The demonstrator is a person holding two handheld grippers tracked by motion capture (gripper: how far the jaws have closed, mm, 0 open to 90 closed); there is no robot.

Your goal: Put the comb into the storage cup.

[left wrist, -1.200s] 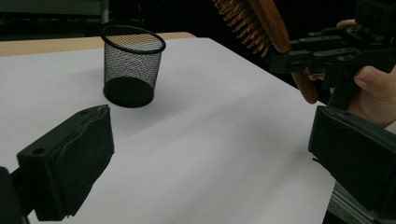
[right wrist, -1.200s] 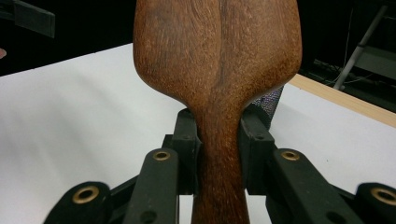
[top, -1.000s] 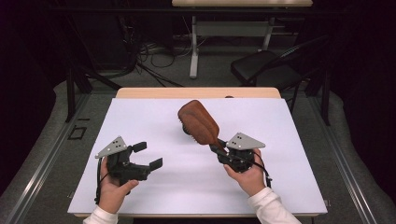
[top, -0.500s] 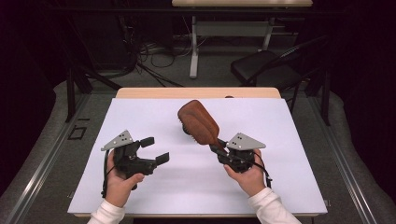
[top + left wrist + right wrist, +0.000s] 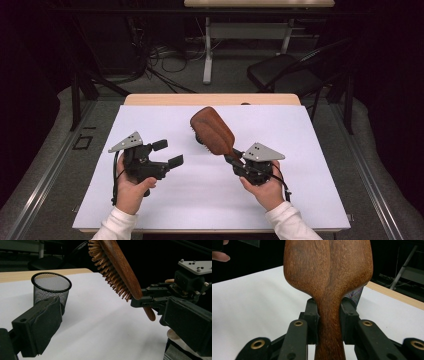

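Both forearms come in from the near edge of the table [image 5: 150, 210], white sleeves at the wrists, each hand wrapped around a gripper. The left hand [image 5: 131, 187] sits low over the white sheet, its left gripper [image 5: 168, 153] angled across toward the middle of the table. The right hand [image 5: 264, 186] is held a little further right, its right gripper [image 5: 231, 157] tipped up and inward.

I can read no brand, label or writing on anything here.

The left gripper's 2 jaws stand wide apart with nothing between them; in the left gripper view the padded faces sit at opposite edges with bare sheet between. The right gripper is clamped on the neck of a wooden hairbrush [image 5: 212, 131]. In the right gripper view the 2 jaws press the brown handle from either side, just below where the head widens. The hairbrush is held up off the sheet, its head slanting up and away toward the far side, smooth back upward and bristles facing down.

Beyond it, on the sheet, stands a black mesh cup [image 5: 51, 289], upright, well apart from both grippers.
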